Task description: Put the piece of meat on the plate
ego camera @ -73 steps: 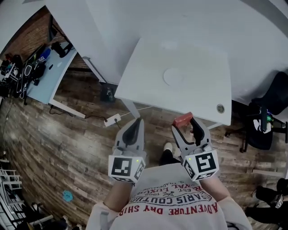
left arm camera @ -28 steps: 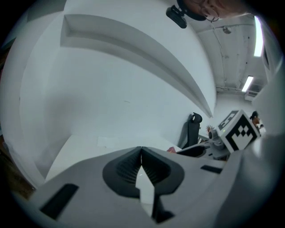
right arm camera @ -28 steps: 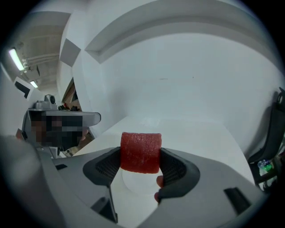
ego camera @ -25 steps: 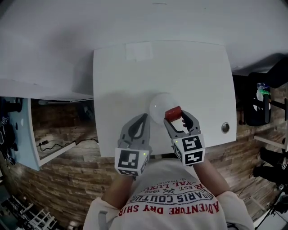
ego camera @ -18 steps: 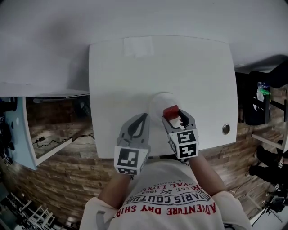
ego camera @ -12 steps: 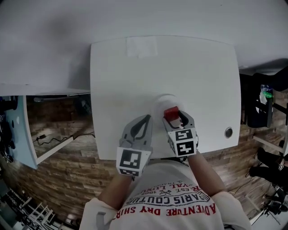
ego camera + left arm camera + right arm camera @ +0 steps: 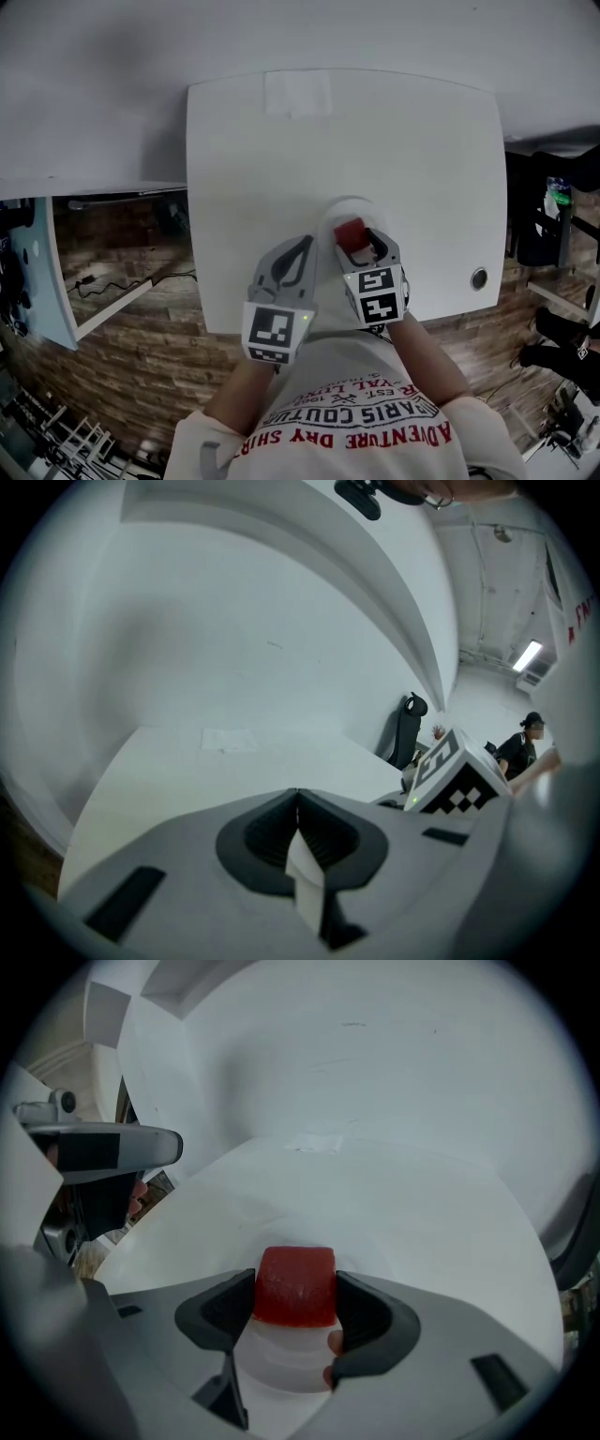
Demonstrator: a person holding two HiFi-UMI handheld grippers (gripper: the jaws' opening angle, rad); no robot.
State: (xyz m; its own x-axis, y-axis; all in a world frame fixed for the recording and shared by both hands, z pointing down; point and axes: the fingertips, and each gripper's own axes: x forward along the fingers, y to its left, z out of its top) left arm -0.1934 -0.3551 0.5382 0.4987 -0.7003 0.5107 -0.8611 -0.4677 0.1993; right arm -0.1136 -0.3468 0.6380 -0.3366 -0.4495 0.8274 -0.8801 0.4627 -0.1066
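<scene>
The piece of meat (image 7: pixel 295 1285) is a red, rounded block, and my right gripper (image 7: pixel 294 1290) is shut on it. In the head view the meat (image 7: pixel 350 233) hangs over the near part of the white round plate (image 7: pixel 349 206) on the white table (image 7: pixel 281 159). The plate (image 7: pixel 375 1232) fills the area under and ahead of the jaws in the right gripper view. My left gripper (image 7: pixel 293 256) is shut with nothing in it, hovering over the table's near edge just left of the plate; its jaws meet in the left gripper view (image 7: pixel 298 803).
A small metal disc (image 7: pixel 479 278) is set in the table near its right front corner. A pale paper patch (image 7: pixel 298 92) lies at the table's far edge. A black chair (image 7: pixel 553 225) stands to the right, wooden floor to the left.
I have stepped up to the table from the floor. Over the last second my right gripper carried the meat slightly left and forward, over the plate. The left gripper stayed shut beside it.
</scene>
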